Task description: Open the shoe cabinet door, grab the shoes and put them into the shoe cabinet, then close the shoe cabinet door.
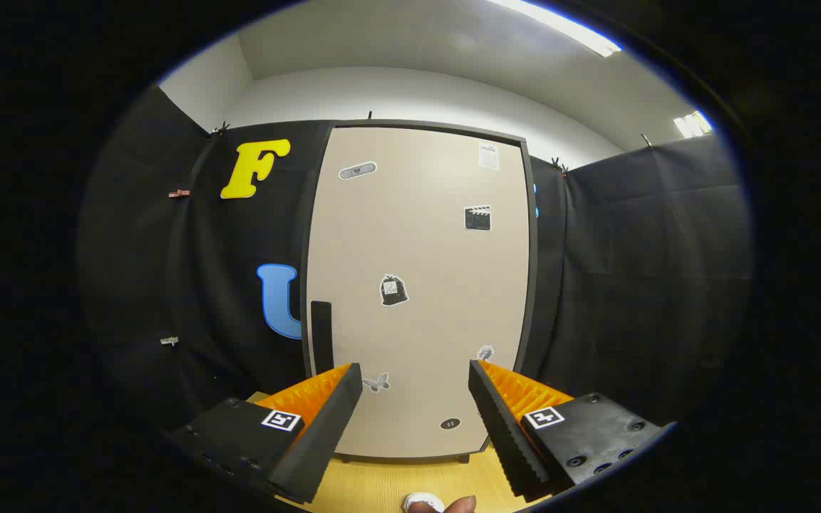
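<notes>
The tongs (415, 374) gape wide and empty before the closed cabinet door (417, 285) standing just beyond them on the tabletop (382, 484), a stiff, probably light panel best pulled by its dark left-edge handle (321, 335).

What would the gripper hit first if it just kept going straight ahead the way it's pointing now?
Most likely the closed shoe cabinet door. The gripper is open with nothing between its fingers, aimed at the door's lower half, right of the dark handle. How far off it is can't be judged.

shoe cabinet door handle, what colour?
Black: the upright bar handle on the closed beige cabinet door's edge, beyond the open gripper. Gripper view.
</notes>
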A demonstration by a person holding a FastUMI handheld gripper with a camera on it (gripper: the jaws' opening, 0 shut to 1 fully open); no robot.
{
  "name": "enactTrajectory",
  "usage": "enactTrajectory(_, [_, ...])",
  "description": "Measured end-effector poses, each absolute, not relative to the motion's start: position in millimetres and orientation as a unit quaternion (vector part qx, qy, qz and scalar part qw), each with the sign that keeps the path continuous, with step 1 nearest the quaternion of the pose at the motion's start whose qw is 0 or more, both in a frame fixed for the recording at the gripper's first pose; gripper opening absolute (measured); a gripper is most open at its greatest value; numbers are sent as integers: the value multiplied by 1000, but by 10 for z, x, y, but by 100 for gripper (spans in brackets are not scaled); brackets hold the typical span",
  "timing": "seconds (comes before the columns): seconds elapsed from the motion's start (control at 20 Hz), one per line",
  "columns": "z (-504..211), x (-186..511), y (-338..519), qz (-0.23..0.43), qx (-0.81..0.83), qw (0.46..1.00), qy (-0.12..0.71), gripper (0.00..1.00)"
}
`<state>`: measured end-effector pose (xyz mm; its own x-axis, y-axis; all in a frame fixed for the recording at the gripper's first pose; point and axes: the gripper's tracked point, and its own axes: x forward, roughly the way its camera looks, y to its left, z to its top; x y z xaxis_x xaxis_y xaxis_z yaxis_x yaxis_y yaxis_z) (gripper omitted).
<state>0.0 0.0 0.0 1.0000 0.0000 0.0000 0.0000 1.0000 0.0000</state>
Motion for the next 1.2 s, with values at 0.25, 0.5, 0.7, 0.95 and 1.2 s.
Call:
enactTrajectory(0.25, [3, -45, 36, 3, 1, 1000, 3, 97])
enactTrajectory(0.5, [31, -69, 7, 4, 3, 1000, 3, 97])
enactTrajectory(0.7, [45, -85, -22, 4, 3, 1000, 4, 97])
enactTrajectory(0.95, [34, -89, -38, 1, 6, 1000, 8, 97])
enactTrajectory(1.2, [33, -13, 166, 16, 24, 999, 18, 97])
